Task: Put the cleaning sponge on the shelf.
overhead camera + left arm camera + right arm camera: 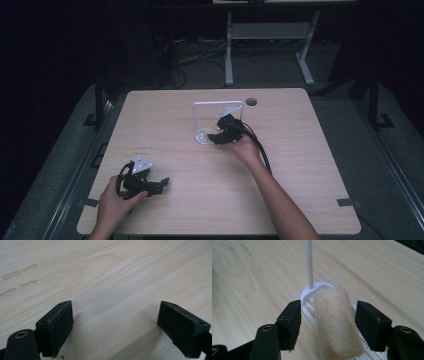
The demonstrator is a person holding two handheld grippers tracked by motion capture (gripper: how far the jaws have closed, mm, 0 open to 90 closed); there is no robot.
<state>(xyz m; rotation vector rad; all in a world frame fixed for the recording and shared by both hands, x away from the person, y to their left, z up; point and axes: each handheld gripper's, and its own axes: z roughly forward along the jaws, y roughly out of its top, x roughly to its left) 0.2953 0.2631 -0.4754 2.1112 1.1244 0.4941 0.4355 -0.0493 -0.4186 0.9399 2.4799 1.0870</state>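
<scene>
R claw (328, 322) open astride loofah roll (335, 322) on white rack (212, 107); L claw (115, 325) open, empty, low over table (105, 277).

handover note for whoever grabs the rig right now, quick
Right gripper: open, its fingers on either side of the beige loofah roll, not closed on it.
Loofah roll: lying on the slatted base of the white rack, mid table.
Left gripper: open, idle, low over bare table at the near left.
Done: right gripper lined up on the roll.
Left: probably close the fingers and lift the roll; where it goes is not shown.
</scene>
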